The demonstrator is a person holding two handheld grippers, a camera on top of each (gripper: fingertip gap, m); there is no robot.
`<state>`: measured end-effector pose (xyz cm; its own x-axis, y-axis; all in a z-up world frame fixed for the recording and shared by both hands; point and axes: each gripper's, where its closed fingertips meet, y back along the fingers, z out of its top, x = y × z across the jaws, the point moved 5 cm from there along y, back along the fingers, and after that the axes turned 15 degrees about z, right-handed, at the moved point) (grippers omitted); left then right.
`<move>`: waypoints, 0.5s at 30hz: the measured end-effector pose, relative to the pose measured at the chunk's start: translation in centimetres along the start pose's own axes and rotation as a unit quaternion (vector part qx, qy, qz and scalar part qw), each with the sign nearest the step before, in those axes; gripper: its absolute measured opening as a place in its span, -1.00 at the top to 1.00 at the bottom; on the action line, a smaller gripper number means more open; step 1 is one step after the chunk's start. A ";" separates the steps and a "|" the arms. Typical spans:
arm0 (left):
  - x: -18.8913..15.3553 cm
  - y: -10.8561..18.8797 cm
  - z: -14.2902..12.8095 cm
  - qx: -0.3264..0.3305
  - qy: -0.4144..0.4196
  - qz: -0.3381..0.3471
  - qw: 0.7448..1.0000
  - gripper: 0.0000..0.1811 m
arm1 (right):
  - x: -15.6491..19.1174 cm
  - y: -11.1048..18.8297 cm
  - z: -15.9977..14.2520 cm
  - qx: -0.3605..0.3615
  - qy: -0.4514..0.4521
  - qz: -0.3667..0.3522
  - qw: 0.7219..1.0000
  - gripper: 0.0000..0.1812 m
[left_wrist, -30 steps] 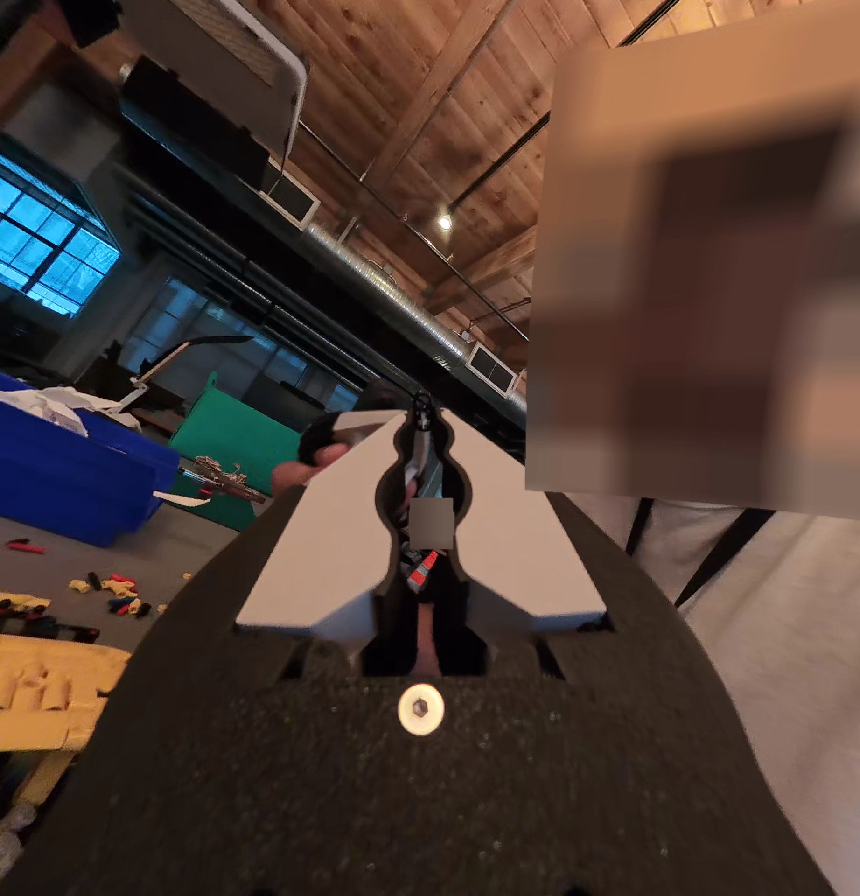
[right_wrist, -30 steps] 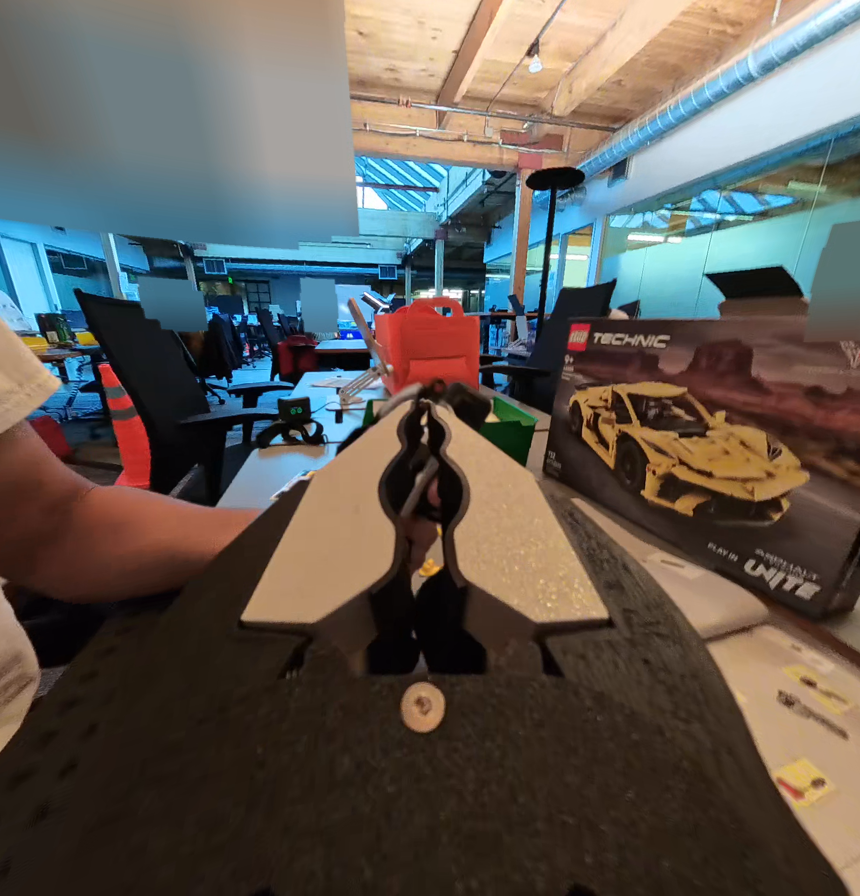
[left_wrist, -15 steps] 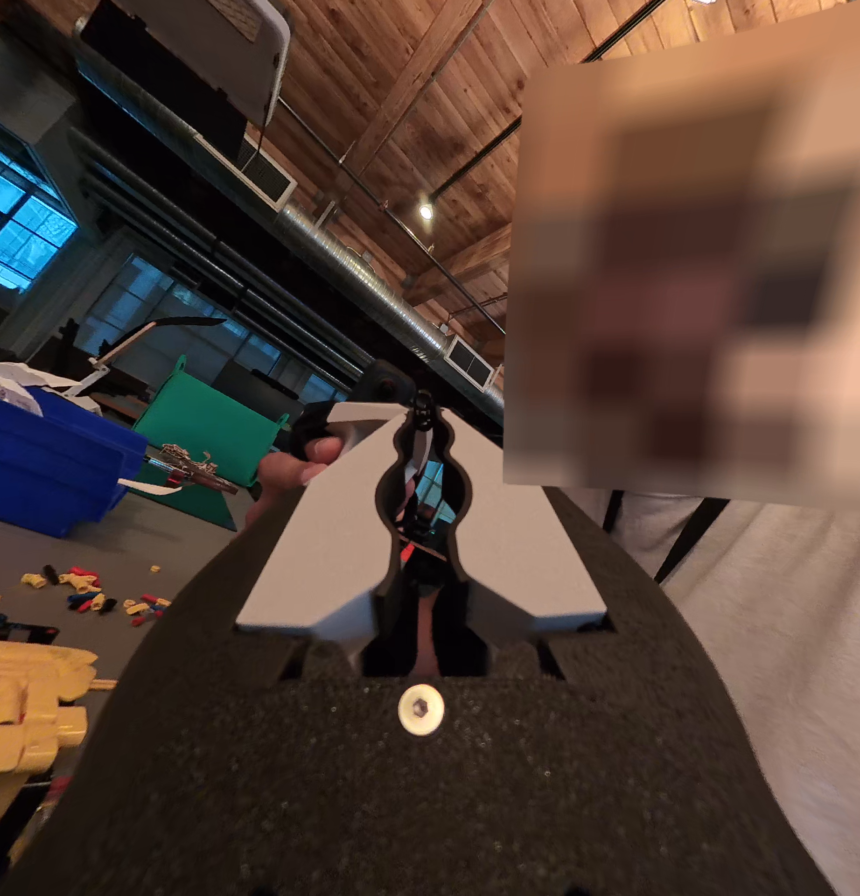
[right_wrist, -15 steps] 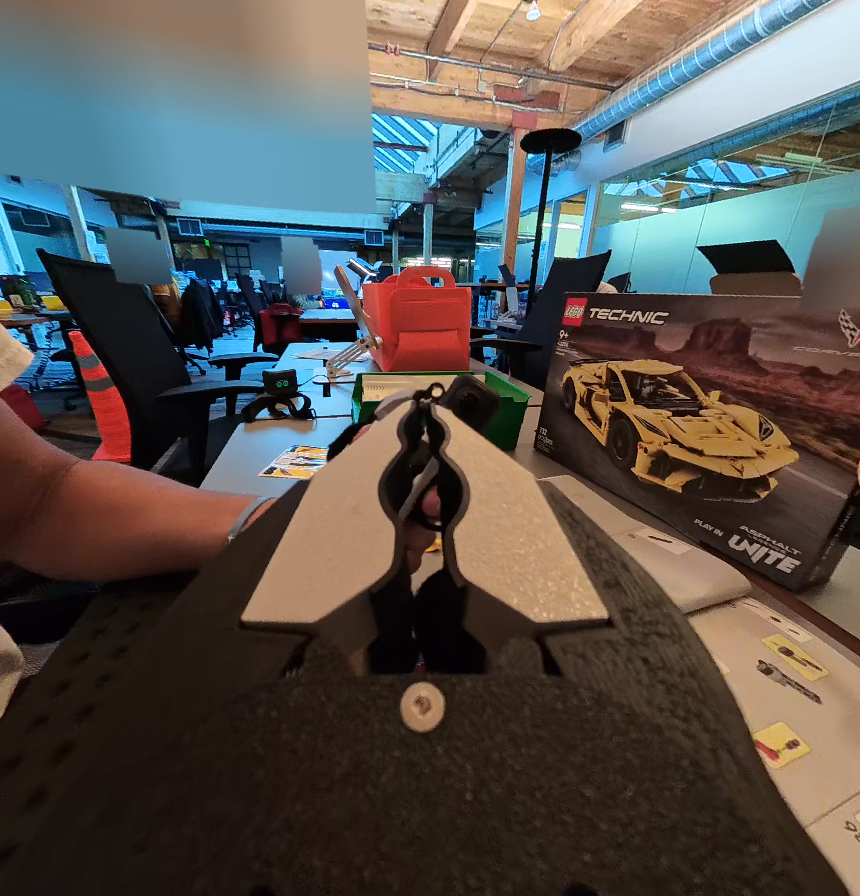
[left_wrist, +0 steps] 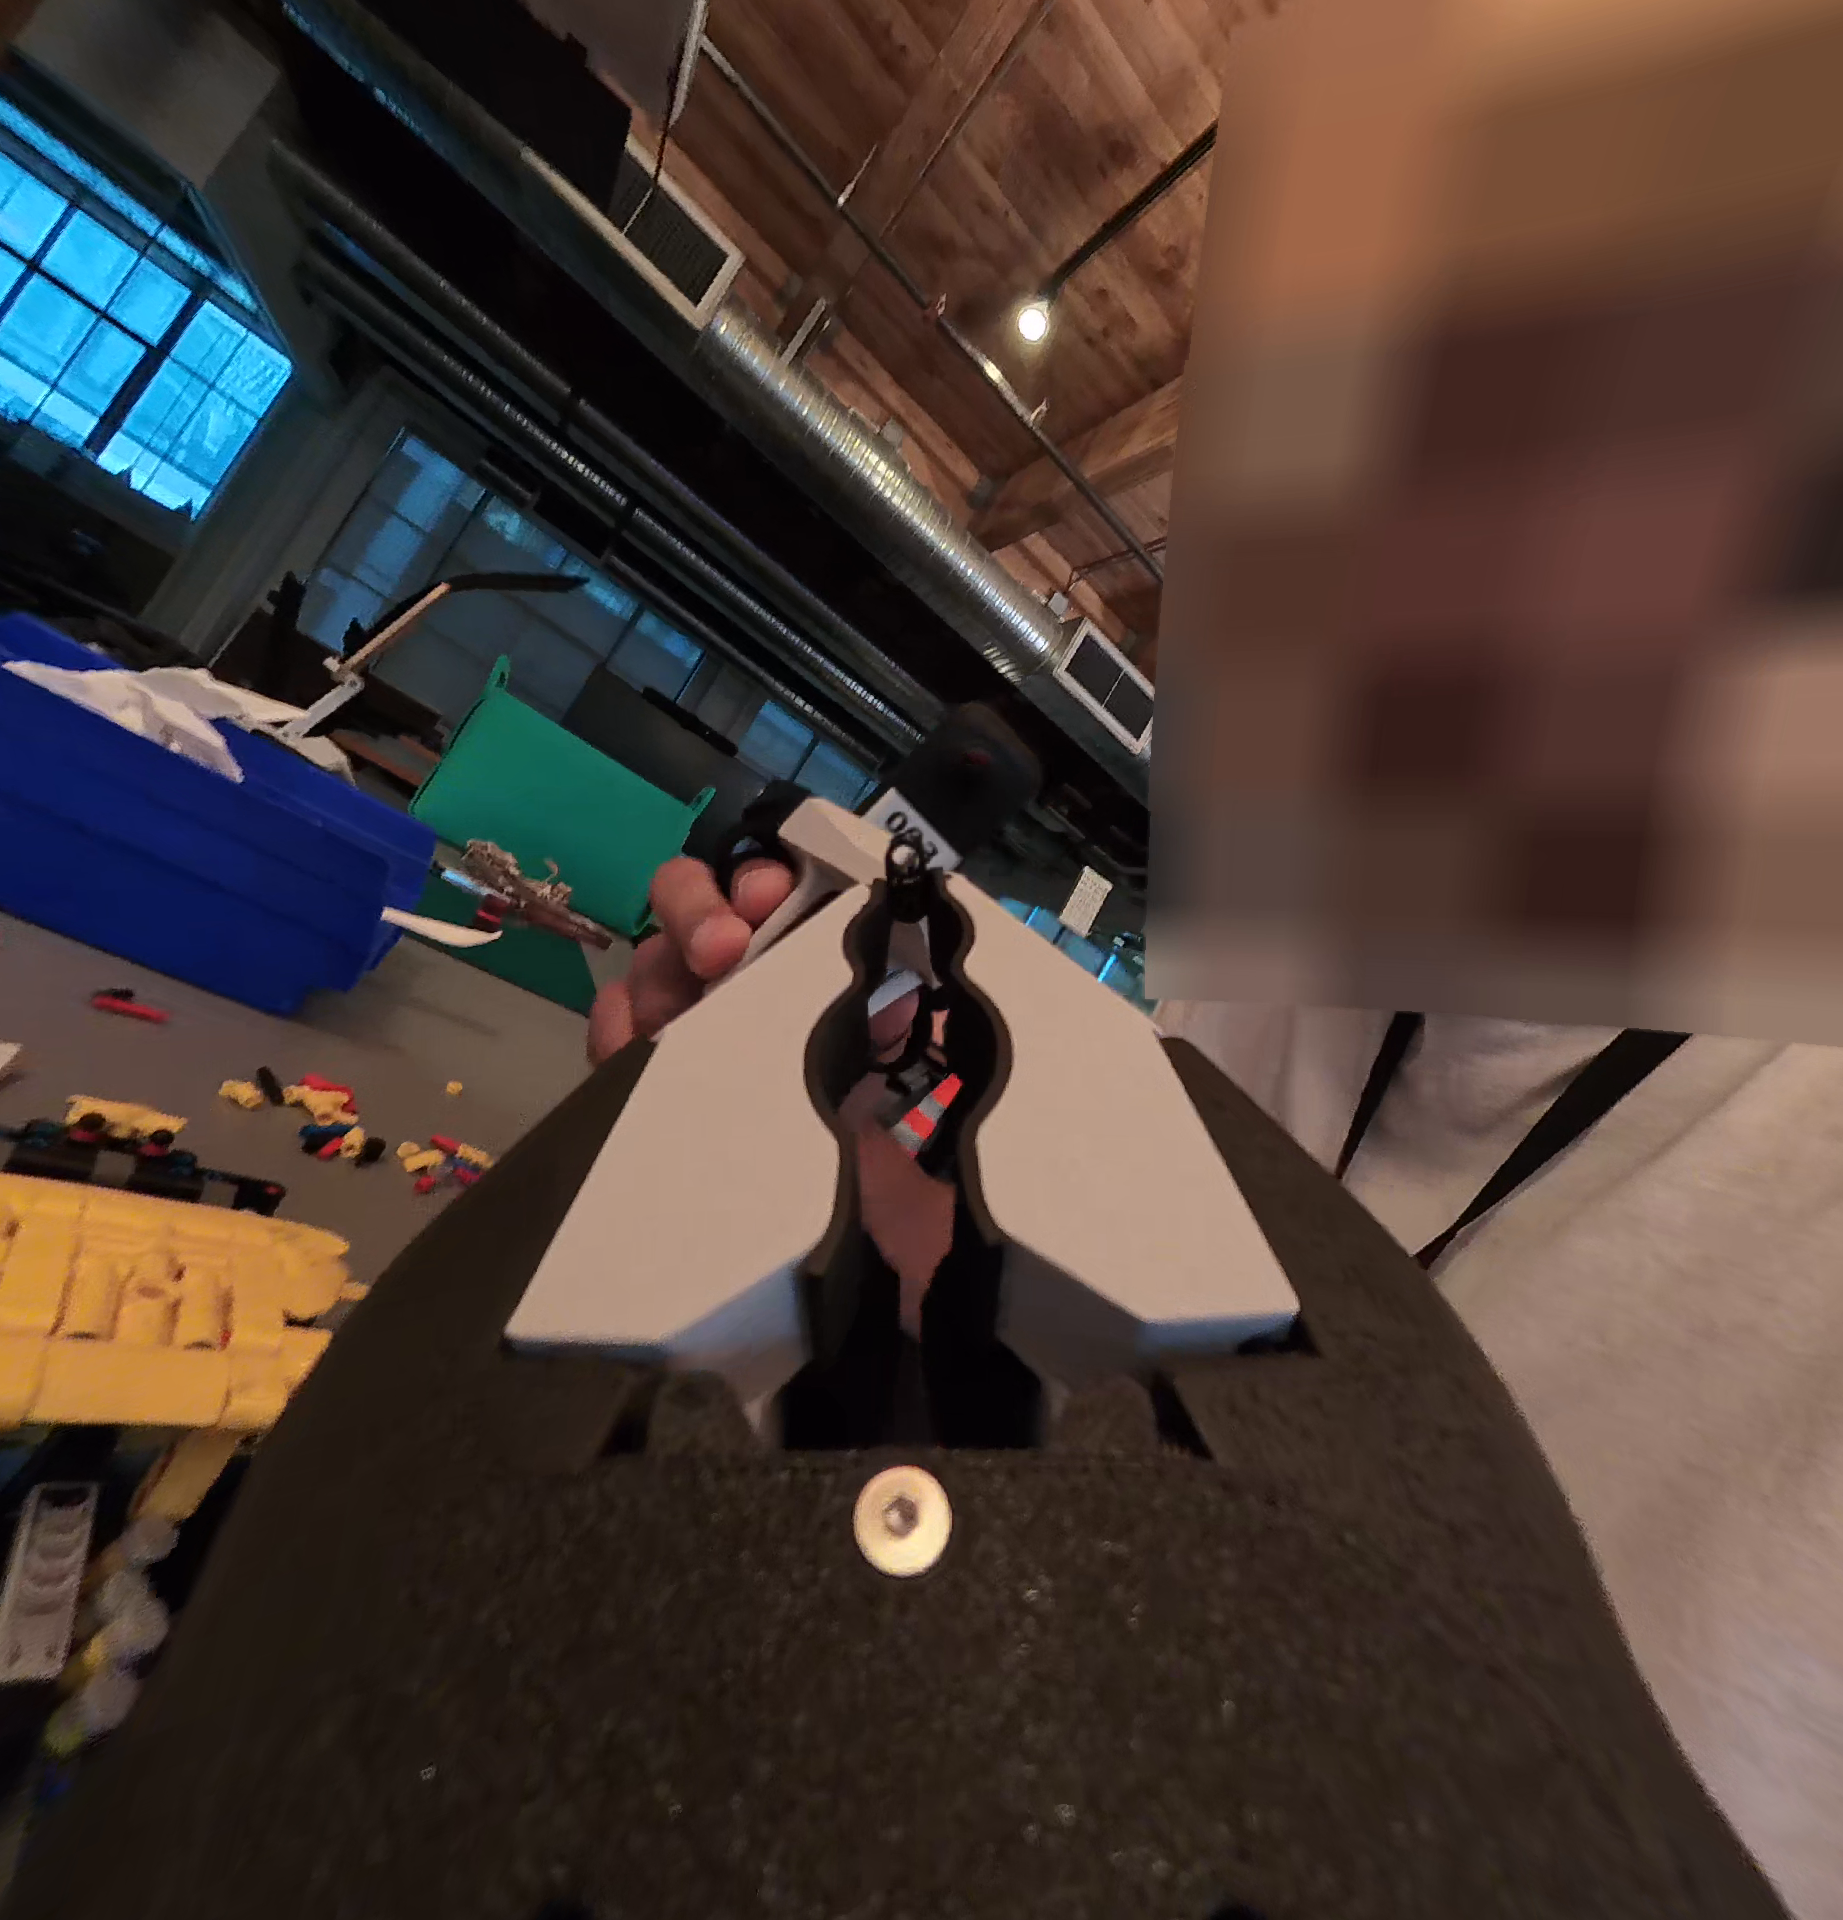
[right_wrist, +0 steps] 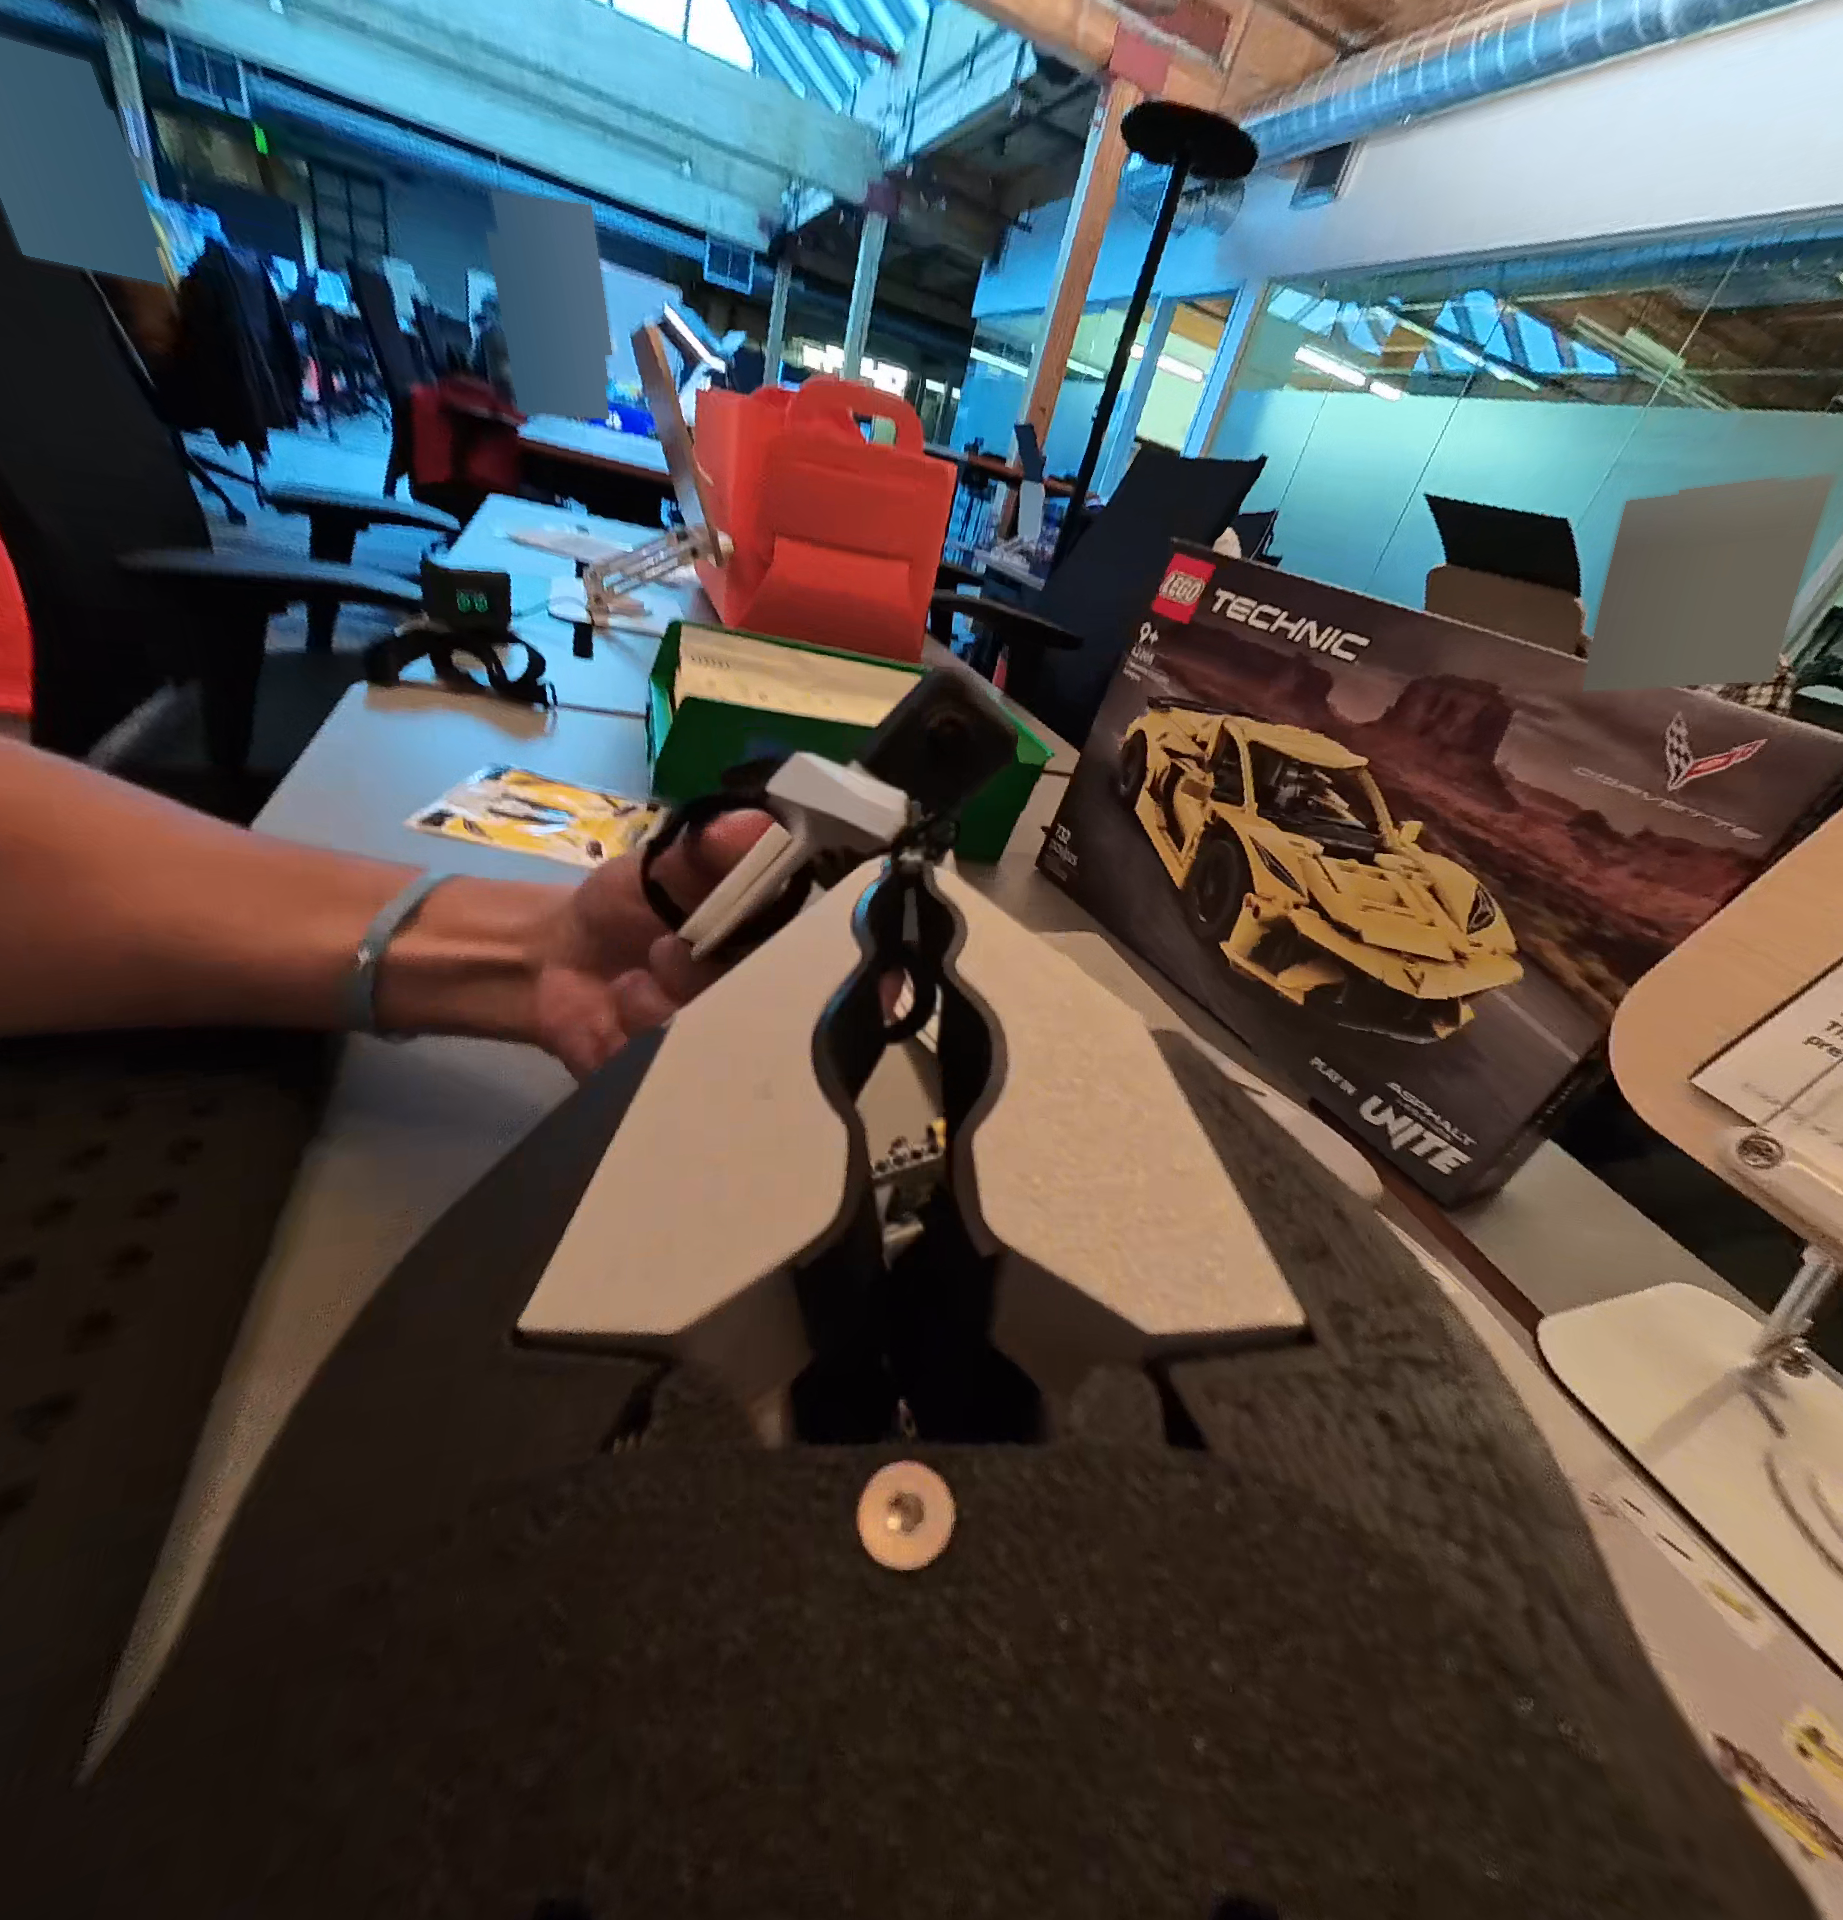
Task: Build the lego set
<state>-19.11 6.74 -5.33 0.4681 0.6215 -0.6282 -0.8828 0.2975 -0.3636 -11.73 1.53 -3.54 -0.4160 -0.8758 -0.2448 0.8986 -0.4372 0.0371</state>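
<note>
While a small black Lego piece (left_wrist: 906, 883) sits pinched at the meeting tips of both tools, held in the air above the desk (right_wrist: 429, 748), the left gripper (left_wrist: 909, 914) and right gripper (right_wrist: 912, 868) face each other, each closed on it. The step appears to be a mid-air seating or handover; next, one side must likely release cleanly. The part-built yellow car (left_wrist: 117, 1309) lies at the desk's near left edge, loose bricks (left_wrist: 345, 1122) beyond it, the set's box (right_wrist: 1416, 862) standing toward the far right.
</note>
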 end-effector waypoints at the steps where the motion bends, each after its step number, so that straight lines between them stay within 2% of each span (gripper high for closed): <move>1: 0.1 0.1 -0.1 0.009 -0.003 0.008 1.000 0.93 | 0.0 0.0 -0.2 0.010 0.004 0.001 1.000 0.98; 8: 0.3 0.1 -0.5 0.032 0.007 0.009 0.999 0.93 | 0.2 0.2 -0.7 0.009 -0.014 0.023 1.000 0.99; 12: 0.4 -0.3 -0.5 0.013 0.045 -0.018 0.999 0.93 | 0.1 0.4 -0.5 -0.013 -0.025 0.025 0.999 0.98; 15: 0.7 -0.4 -0.5 0.003 0.067 -0.020 0.998 0.93 | -0.1 0.4 -0.6 0.002 -0.010 0.008 1.000 0.99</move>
<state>-18.44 6.68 -6.01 0.5037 0.5062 -0.7000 -0.8633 0.3243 -0.3867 -11.24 1.52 -4.12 -0.4042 -0.8866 -0.2247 0.9046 -0.4238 0.0451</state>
